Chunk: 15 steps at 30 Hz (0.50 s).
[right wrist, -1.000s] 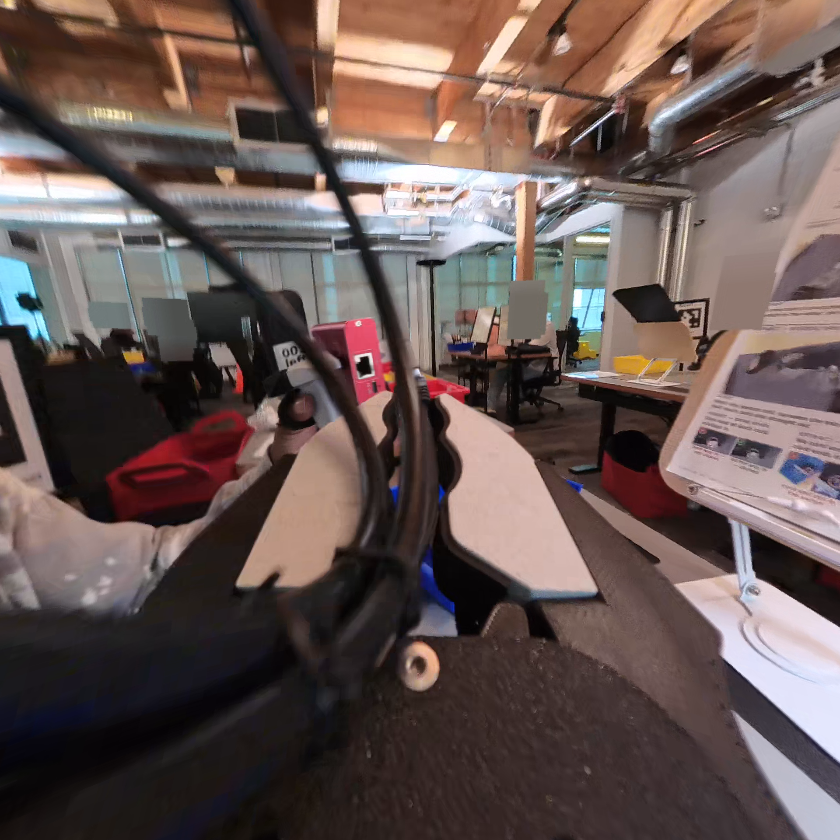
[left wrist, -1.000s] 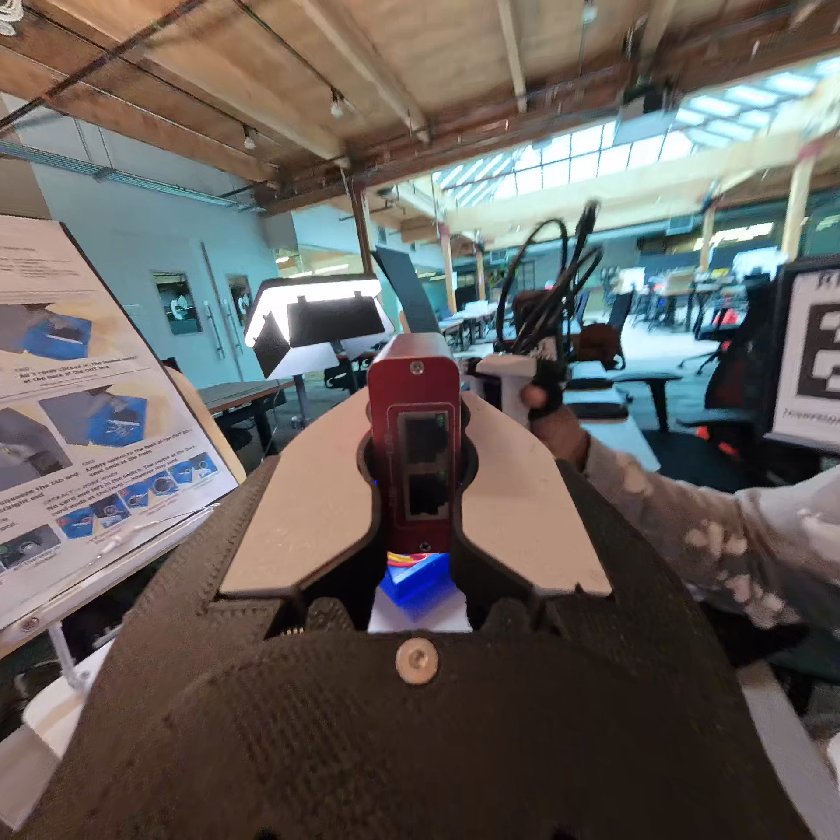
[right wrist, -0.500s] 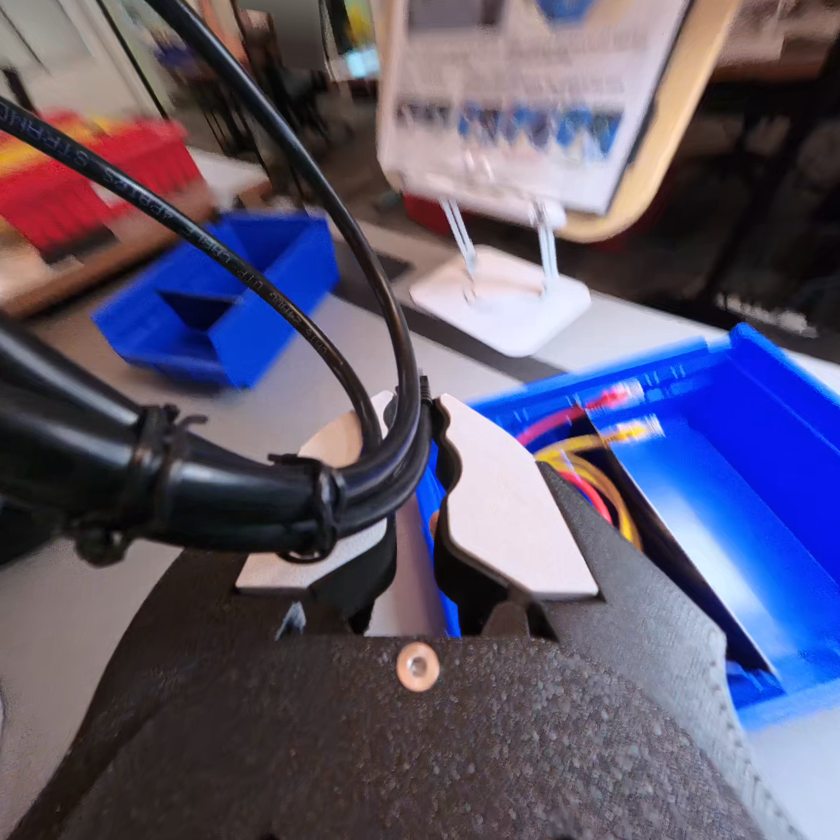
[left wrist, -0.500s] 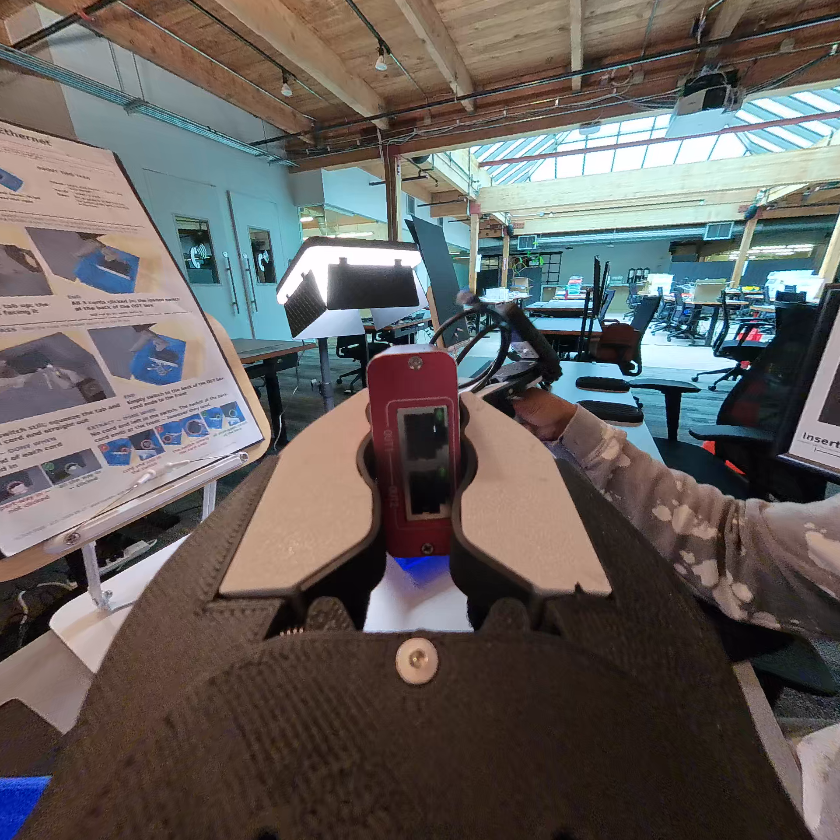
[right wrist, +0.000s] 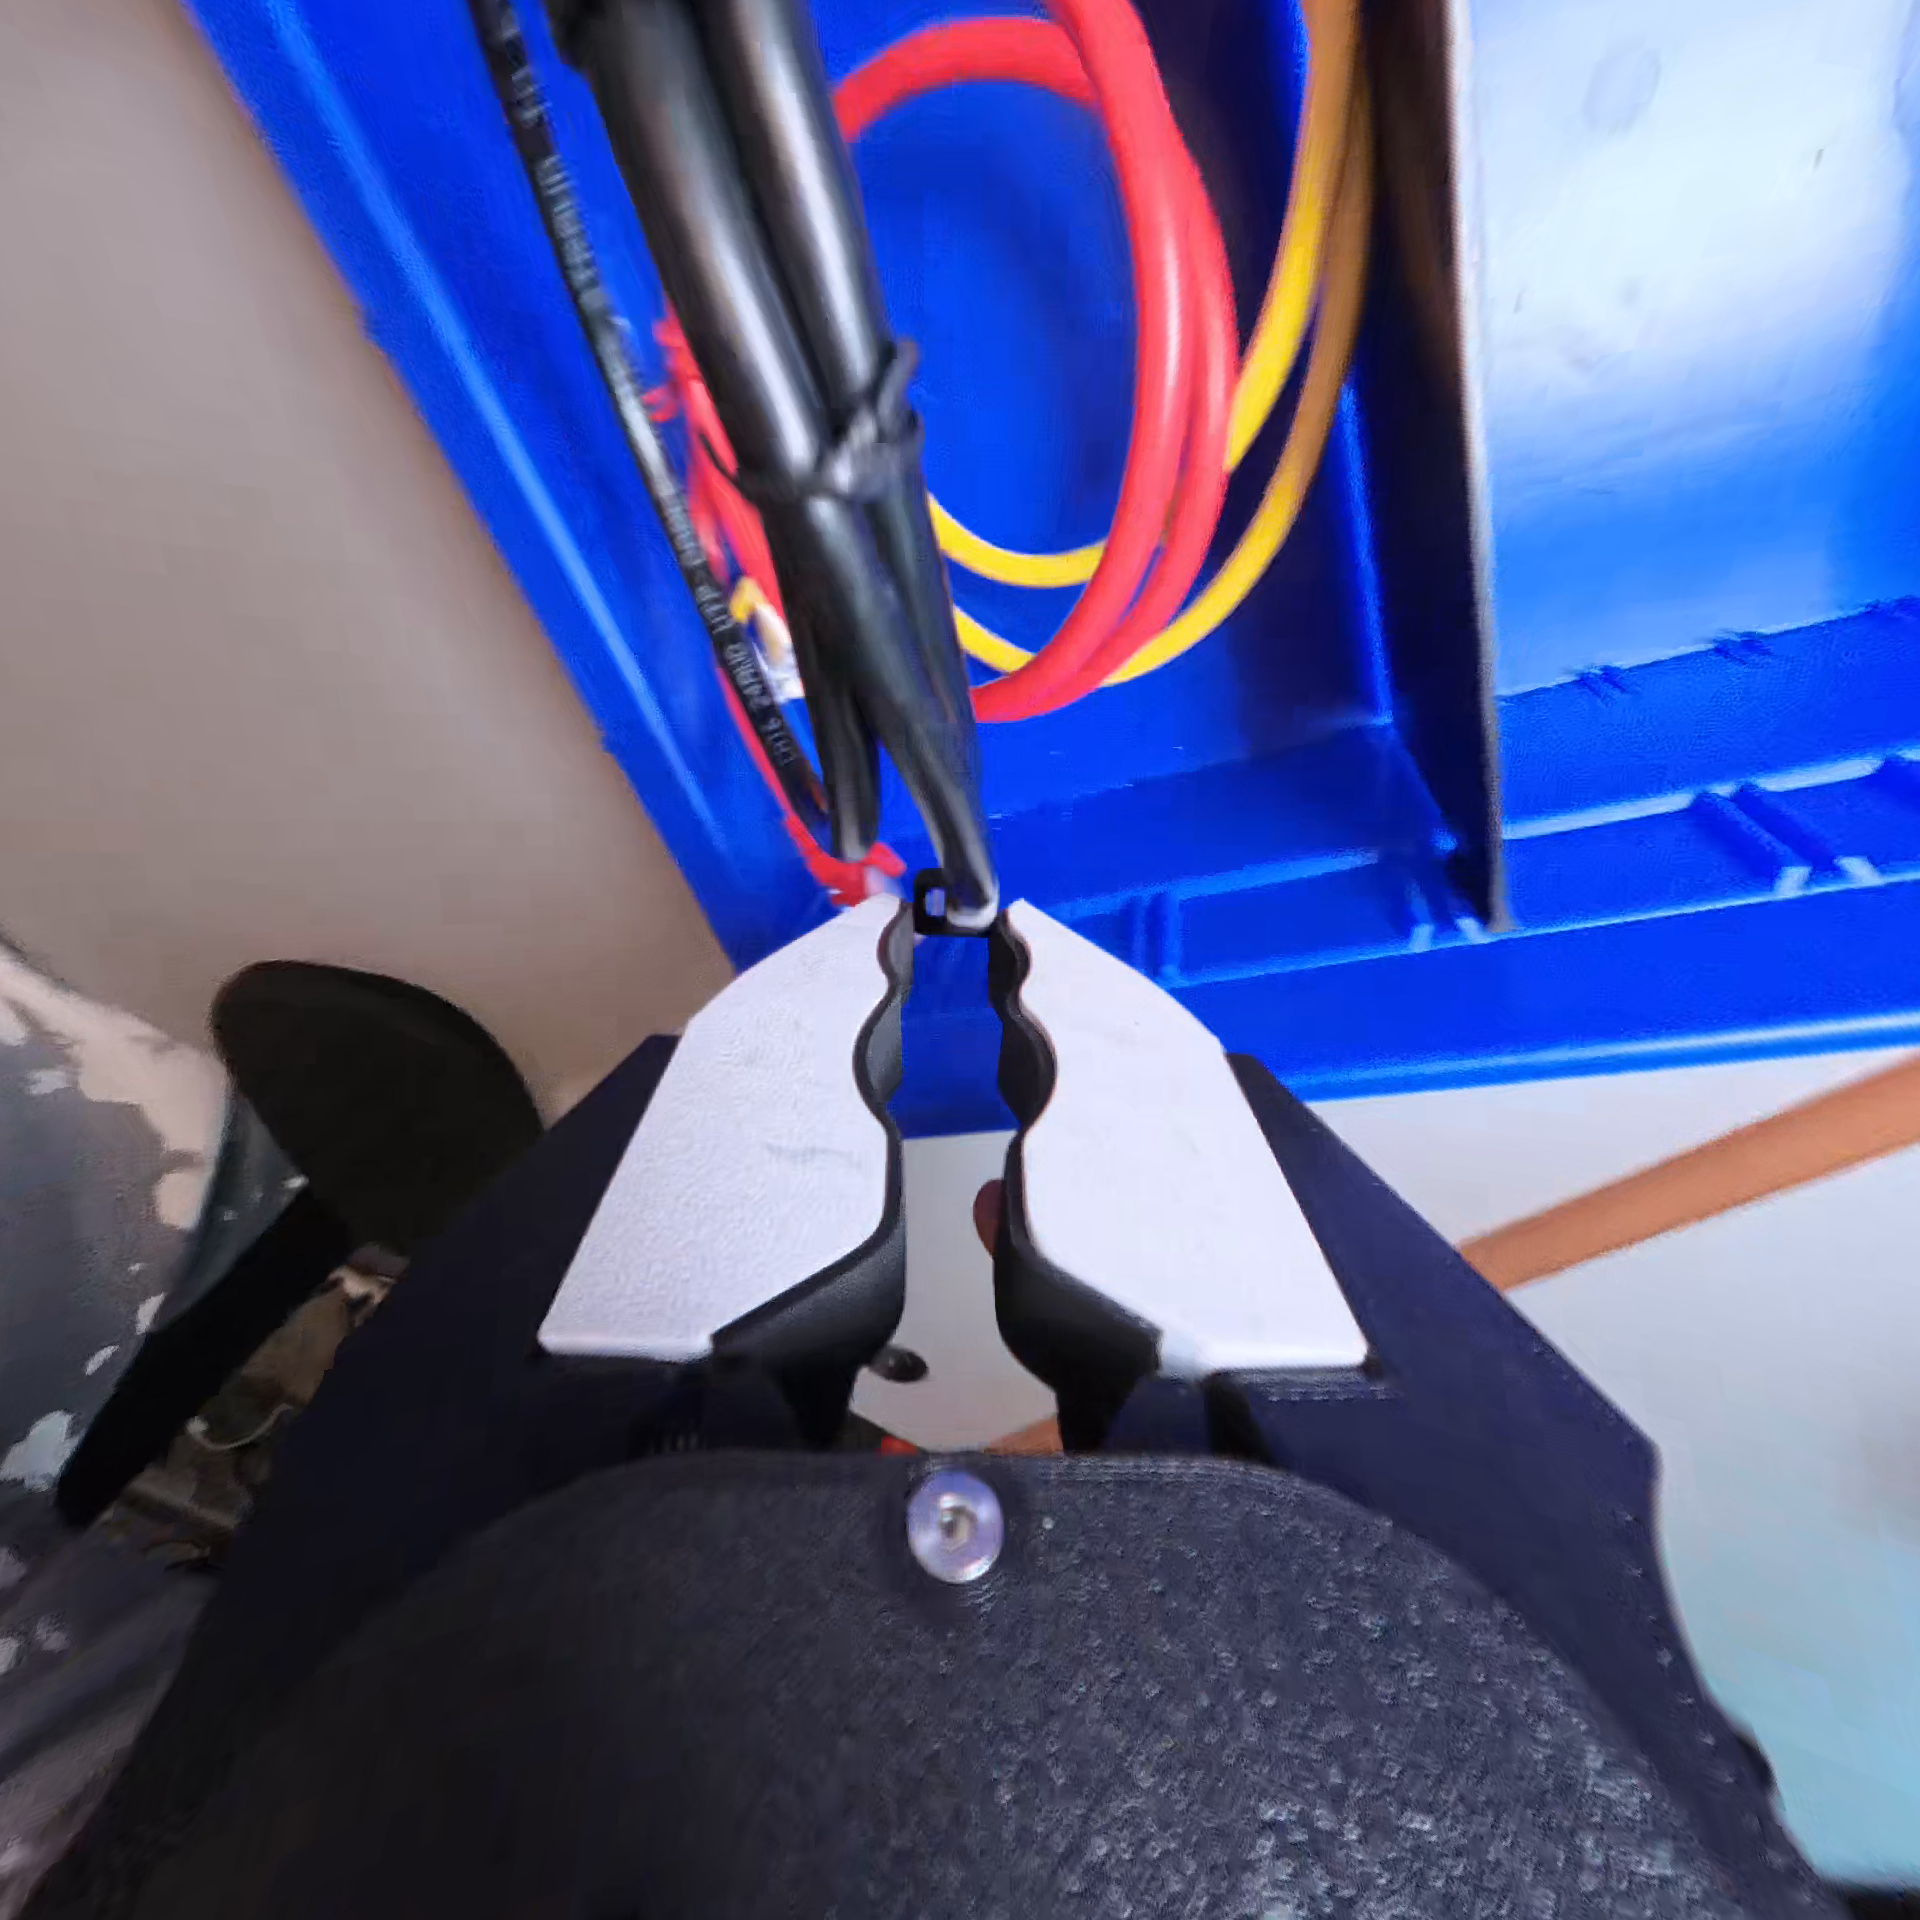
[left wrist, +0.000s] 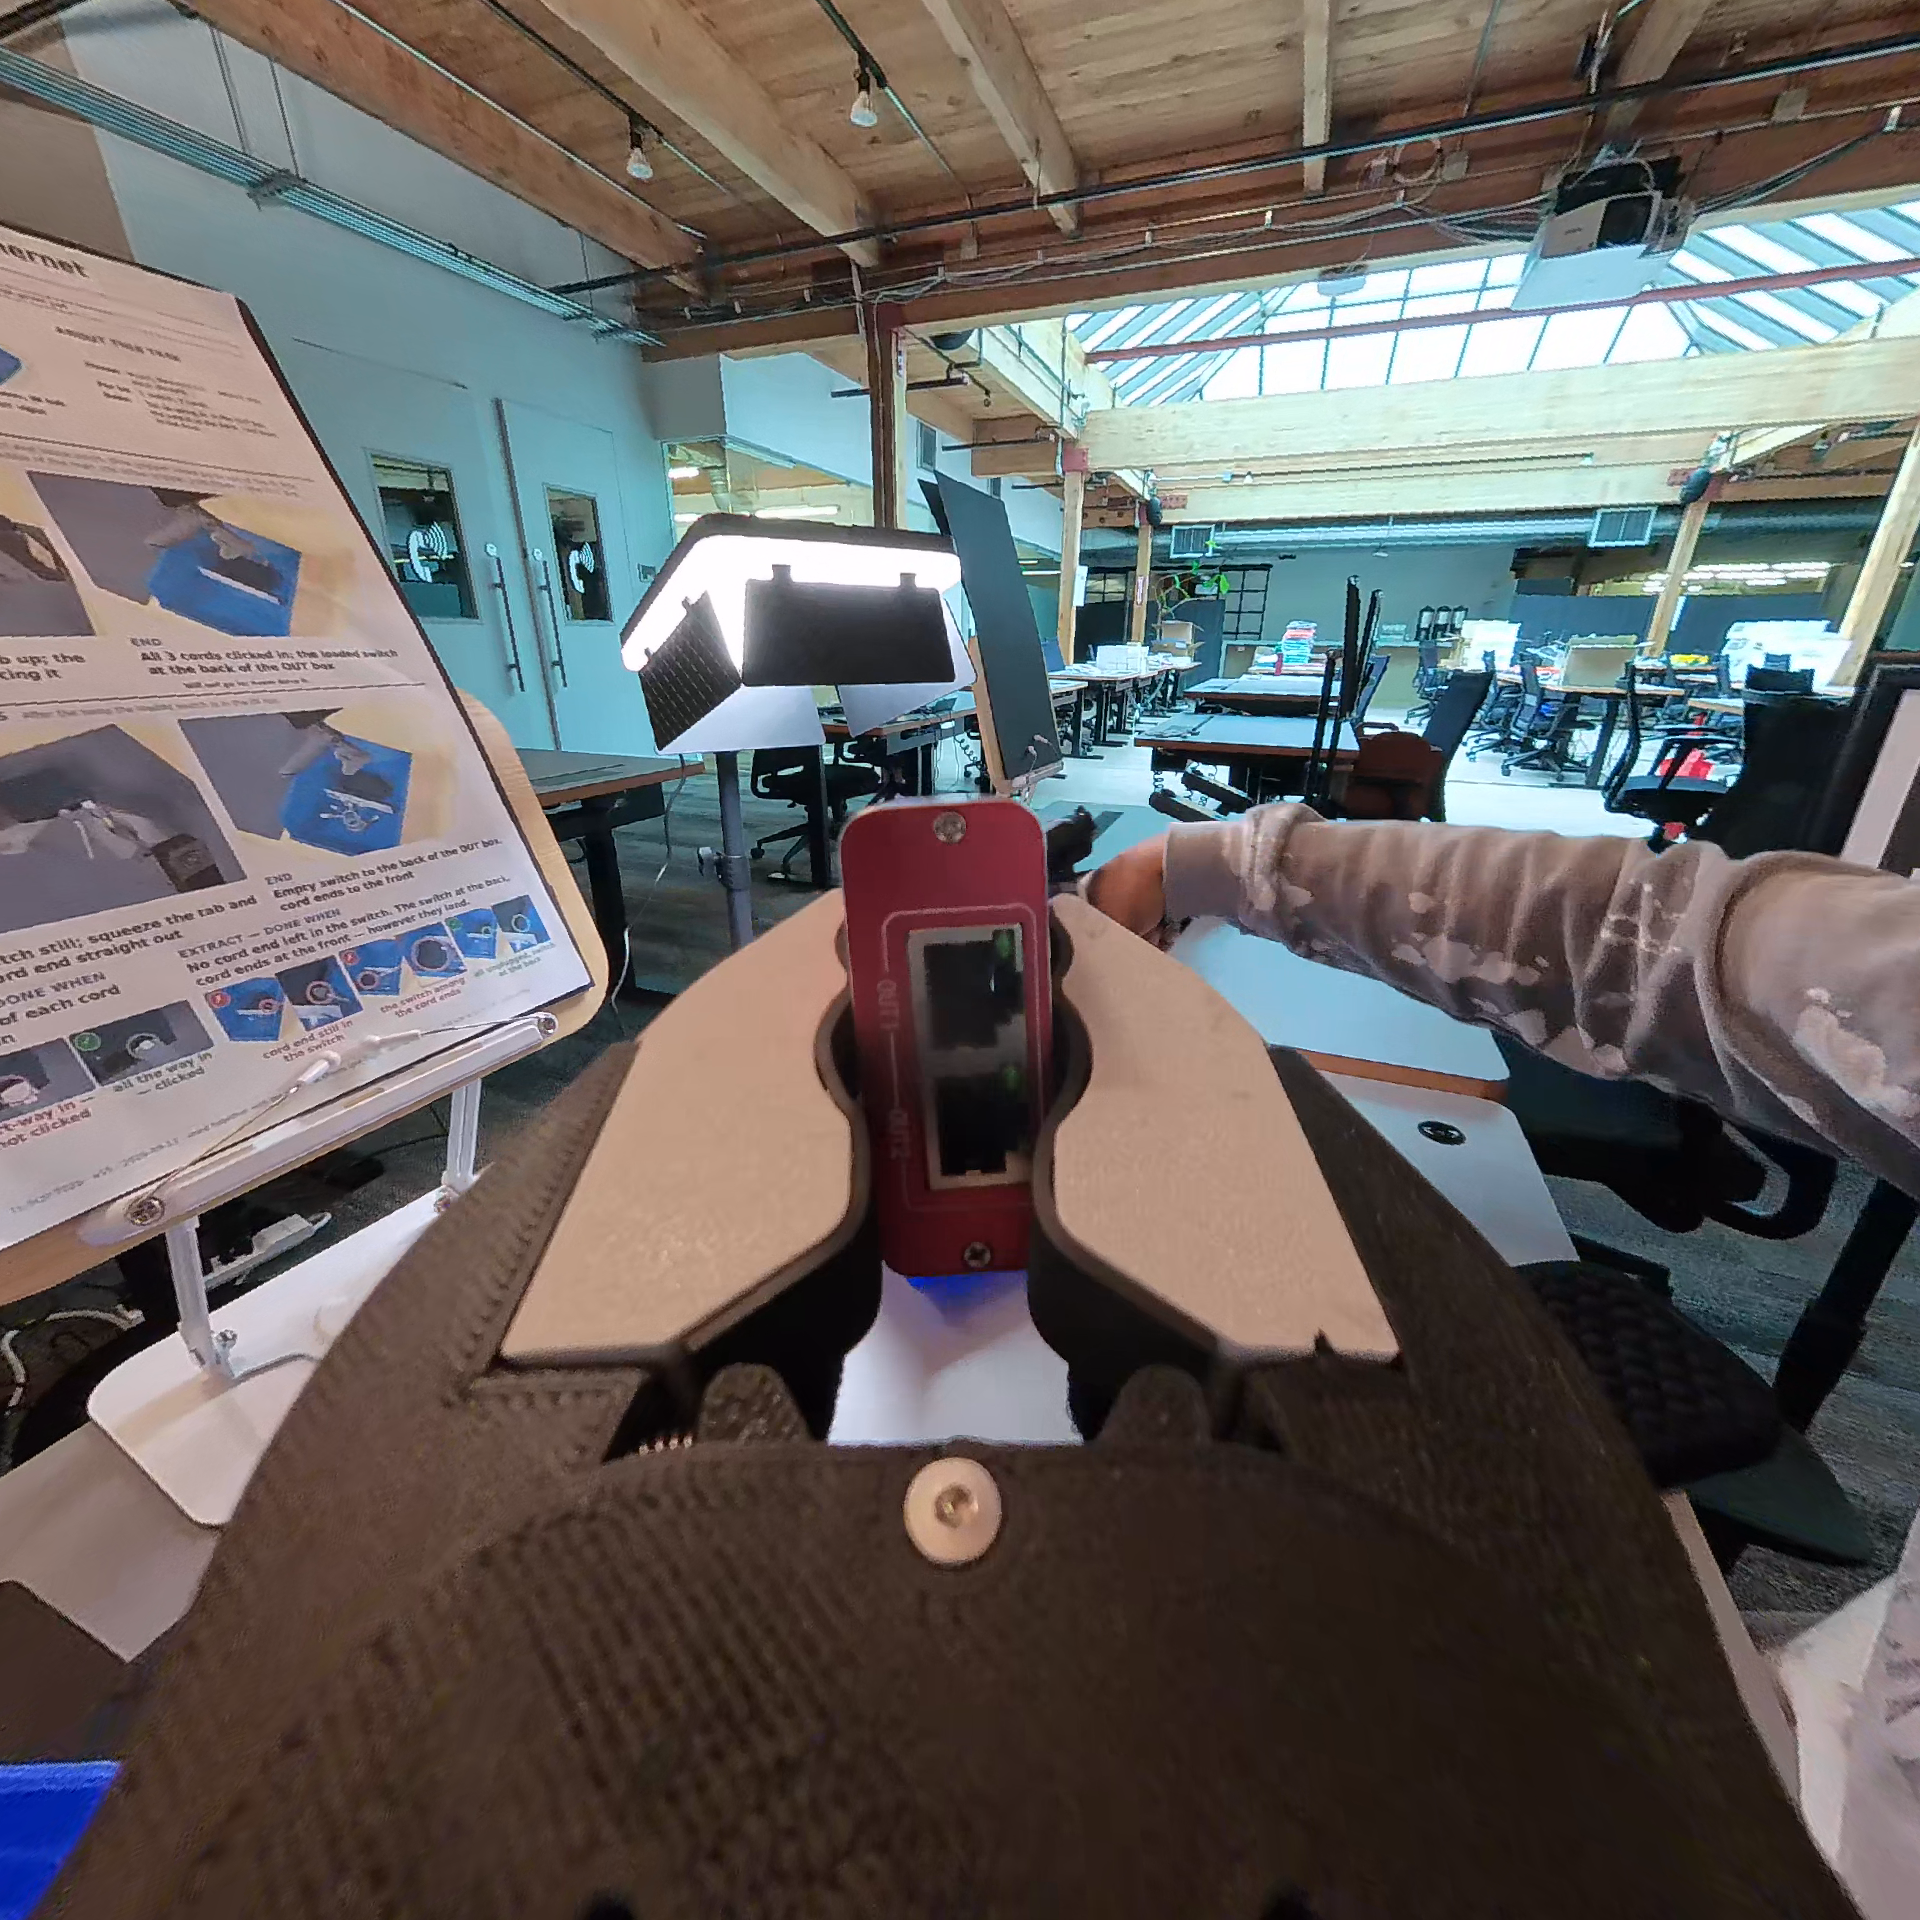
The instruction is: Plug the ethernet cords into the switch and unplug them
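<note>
So you've got the switch [left wrist: 943, 1049] stood upright on end, clamped between the left gripper [left wrist: 951, 1049] fingers with its two empty ports facing back at the camera. I'd guess that's so the sockets stay steady and easy to line a plug up with. It sits deep in the notch of the fingers, both pads tight against its red sides, lifted clear of the table [left wrist: 1340, 1008]. Over on the right, the right gripper [right wrist: 951, 920] is nearly closed, and a black bundle [right wrist: 831, 457] of cable hangs right at its tips. Looks pinched there, but honestly it's blurry and I can't tell for sure whether the tips are squeezing it or just touching. Just beyond, the red cord [right wrist: 1174, 343] and yellow cord [right wrist: 1288, 312] lie coiled in the blue bin [right wrist: 1351, 935], not in any port, so nothing's plugged yet. Your sleeve [left wrist: 1538, 956] reaches across on the far right in the left view, and an instruction board [left wrist: 208, 727] stands left on its stand.
</note>
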Motion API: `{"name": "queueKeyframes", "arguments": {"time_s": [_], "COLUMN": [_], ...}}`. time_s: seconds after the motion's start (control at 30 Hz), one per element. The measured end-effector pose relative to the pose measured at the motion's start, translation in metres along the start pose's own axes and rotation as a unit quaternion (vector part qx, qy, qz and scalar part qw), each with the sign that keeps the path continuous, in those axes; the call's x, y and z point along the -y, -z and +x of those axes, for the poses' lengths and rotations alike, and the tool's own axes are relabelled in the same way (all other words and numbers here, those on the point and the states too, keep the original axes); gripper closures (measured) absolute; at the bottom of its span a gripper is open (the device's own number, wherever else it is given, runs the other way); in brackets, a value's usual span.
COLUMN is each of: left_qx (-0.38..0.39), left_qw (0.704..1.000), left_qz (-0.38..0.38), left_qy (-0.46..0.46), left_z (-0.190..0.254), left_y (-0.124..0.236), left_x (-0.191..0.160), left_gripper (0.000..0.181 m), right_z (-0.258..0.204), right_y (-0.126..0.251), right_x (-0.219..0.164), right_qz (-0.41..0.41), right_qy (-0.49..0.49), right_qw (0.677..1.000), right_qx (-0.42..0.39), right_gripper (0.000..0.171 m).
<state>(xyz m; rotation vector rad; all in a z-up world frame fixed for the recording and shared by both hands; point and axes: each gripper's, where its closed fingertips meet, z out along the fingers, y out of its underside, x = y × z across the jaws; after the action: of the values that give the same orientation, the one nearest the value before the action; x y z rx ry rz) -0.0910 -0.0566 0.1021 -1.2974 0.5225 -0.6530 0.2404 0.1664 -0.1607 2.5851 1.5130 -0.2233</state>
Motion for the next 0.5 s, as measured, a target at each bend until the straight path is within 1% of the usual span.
{"name": "queueKeyframes", "arguments": {"time_s": [0.07, 0.1, 0.13, 0.2, 0.23, 0.3, 0.33, 0.4, 0.47, 0.5], "left_qx": [-0.002, -0.002, -0.001, 0.002, 0.001, -0.003, -0.004, -0.003, 0.002, 0.003], "left_qw": [1.0, 1.0, 1.0, 1.0, 0.999, 0.999, 0.998, 0.997, 0.995, 0.993], "left_qz": [-0.008, -0.014, -0.019, -0.029, -0.035, -0.049, -0.057, -0.073, -0.086, -0.093], "left_qy": [0.001, 0.002, 0.004, 0.01, 0.015, 0.023, 0.028, 0.04, 0.058, 0.069], "left_z": [0.0, -0.001, -0.002, -0.005, -0.006, -0.007, -0.007, -0.009, -0.011, -0.011], "left_y": [-0.001, -0.001, -0.002, -0.004, -0.006, -0.01, -0.013, -0.019, -0.026, -0.029], "left_x": [-0.004, -0.006, -0.009, -0.015, -0.018, -0.026, -0.031, -0.041, -0.052, -0.057], "left_gripper": [0.152, 0.152, 0.151, 0.152, 0.152, 0.153, 0.153, 0.152, 0.151, 0.152], "right_z": [0.011, 0.017, 0.025, 0.03, 0.03, 0.025, 0.006, -0.047, -0.12, -0.155], "right_y": [0.004, 0.01, 0.02, 0.042, 0.056, 0.09, 0.106, 0.14, 0.159, 0.163], "right_x": [0.006, 0.012, 0.02, 0.035, 0.045, 0.07, 0.089, 0.123, 0.141, 0.144], "right_qz": [-0.01, -0.002, 0.016, 0.061, 0.089, 0.171, 0.237, 0.369, 0.458, 0.482], "right_qy": [0.001, 0.003, 0.001, 0.003, 0.006, 0.033, 0.064, 0.129, 0.224, 0.267], "right_qw": [0.999, 0.998, 0.996, 0.992, 0.988, 0.967, 0.95, 0.898, 0.837, 0.809], "right_qx": [-0.037, -0.057, -0.086, -0.11, -0.126, -0.187, -0.192, -0.2, -0.198, -0.204], "right_gripper": [0.157, 0.154, 0.145, 0.129, 0.125, 0.124, 0.124, 0.124, 0.122, 0.12]}}
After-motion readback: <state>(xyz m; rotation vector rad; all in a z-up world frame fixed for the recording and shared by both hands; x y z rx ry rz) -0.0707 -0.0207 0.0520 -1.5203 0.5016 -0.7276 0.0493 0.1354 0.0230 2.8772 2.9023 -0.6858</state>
